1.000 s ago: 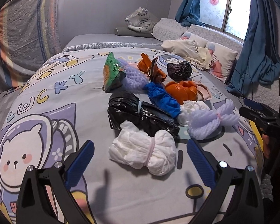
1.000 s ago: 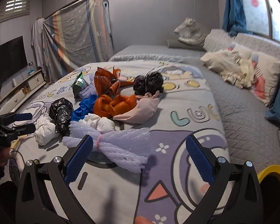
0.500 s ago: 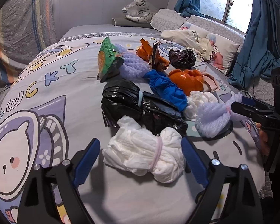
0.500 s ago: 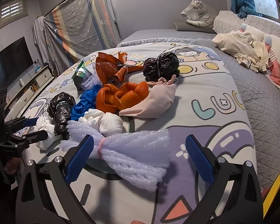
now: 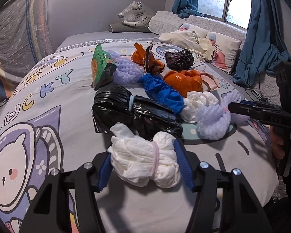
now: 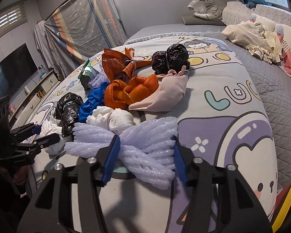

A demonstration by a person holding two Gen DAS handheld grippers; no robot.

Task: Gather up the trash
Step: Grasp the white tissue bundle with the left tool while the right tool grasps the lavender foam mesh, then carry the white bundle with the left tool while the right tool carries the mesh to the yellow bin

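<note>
A heap of trash lies on the cartoon-print bed cover (image 5: pixel 38 101). My left gripper (image 5: pixel 143 167) has its jaws closing, and both blue pads touch the sides of a white paper bundle (image 5: pixel 141 161) tied with a pink band. My right gripper (image 6: pixel 145 159) is closing too, its pads pinching the waist of a lilac foam net (image 6: pixel 145 149). Behind these lie a black plastic bag (image 5: pixel 126 108), a blue glove (image 5: pixel 163 93), orange peel (image 5: pixel 184 81), a white tissue wad (image 5: pixel 199 103), a green wrapper (image 5: pixel 99 68) and an orange wrapper (image 5: pixel 147 60).
A dark tied bag (image 6: pixel 172 58) and a pink cloth pouch (image 6: pixel 164 95) sit farther back. A yellow bin rim (image 6: pixel 287 200) shows at the lower right. Pillows (image 5: pixel 223 46) and a plush tiger (image 5: pixel 135 15) line the bed's far side; a TV (image 6: pixel 9 68) stands at the left.
Both grippers have come forward and down onto their items. The left jaws narrowed from wide apart onto the white bundle, the right jaws onto the foam net.
</note>
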